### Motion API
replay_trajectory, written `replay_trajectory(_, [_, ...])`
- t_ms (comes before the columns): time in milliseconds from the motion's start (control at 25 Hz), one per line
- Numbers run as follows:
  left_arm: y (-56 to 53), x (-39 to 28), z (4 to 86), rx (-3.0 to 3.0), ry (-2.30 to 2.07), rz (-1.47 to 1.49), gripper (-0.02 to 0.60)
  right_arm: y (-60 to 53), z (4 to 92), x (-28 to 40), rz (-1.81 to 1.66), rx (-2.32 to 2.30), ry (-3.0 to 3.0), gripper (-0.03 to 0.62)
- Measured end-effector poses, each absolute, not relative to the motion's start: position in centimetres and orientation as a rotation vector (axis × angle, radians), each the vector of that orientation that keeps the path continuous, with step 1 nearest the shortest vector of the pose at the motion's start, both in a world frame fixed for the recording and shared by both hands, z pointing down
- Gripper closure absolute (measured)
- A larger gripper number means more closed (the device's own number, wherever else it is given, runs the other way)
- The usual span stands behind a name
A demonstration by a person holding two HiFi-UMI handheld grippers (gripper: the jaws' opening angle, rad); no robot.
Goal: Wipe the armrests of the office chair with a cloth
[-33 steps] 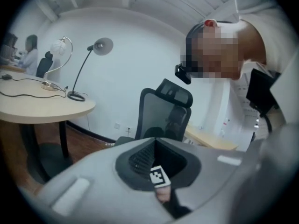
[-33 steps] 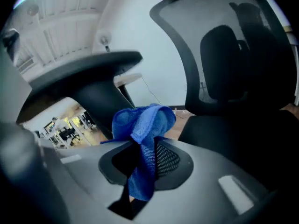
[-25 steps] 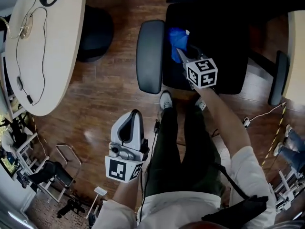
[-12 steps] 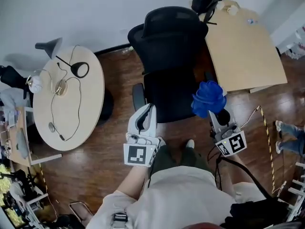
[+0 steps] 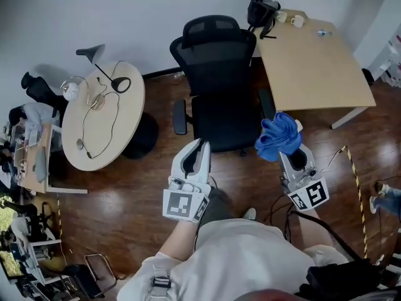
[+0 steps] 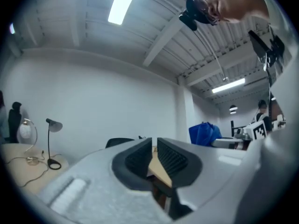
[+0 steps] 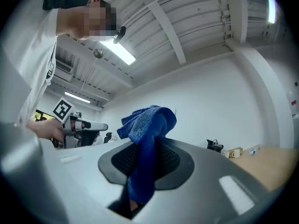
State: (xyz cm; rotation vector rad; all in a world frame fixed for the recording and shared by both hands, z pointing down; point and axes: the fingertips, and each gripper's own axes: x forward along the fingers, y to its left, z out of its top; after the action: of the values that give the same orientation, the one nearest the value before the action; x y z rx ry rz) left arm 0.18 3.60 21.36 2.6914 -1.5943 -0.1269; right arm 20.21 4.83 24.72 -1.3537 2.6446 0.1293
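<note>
Presently right gripper (image 7: pixel 147 160) jaws pinched on blue cloth (image 7: pixel 148 125), cloth bunched above tips. Left gripper (image 6: pixel 155 155) jaws almost together, thin slit, nothing between. Both held before office chair (image 5: pixel 216 74), cloth clear of armrests (image 5: pixel 180 116).

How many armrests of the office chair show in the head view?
2. One armrest left of the seat in the picture; the other armrest right of it, beside the wooden desk.

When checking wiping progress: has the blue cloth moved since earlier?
Yes: the blue cloth went from over the chair seat to image right of it.
</note>
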Motion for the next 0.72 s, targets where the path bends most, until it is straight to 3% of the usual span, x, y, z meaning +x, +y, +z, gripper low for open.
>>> replay_trajectory(160, [9.4,3.7,20.2,2.718,-1.591,-0.101,0.558,10.4,24.5,23.7,0.082,-1.346,2.626,0.517])
replay_trajectory(400, [13.4,3.8,21.1,2.723,-1.585,-0.036,0.558,13.2,26.0,25.3,-0.005,-1.388,2.615,0.518])
replay_trajectory(720, [15.6,0.1,21.4,2.697,-1.61,-0.058,0.558,16.3,23.9,20.9,-0.024,-1.299,2.623,0.517])
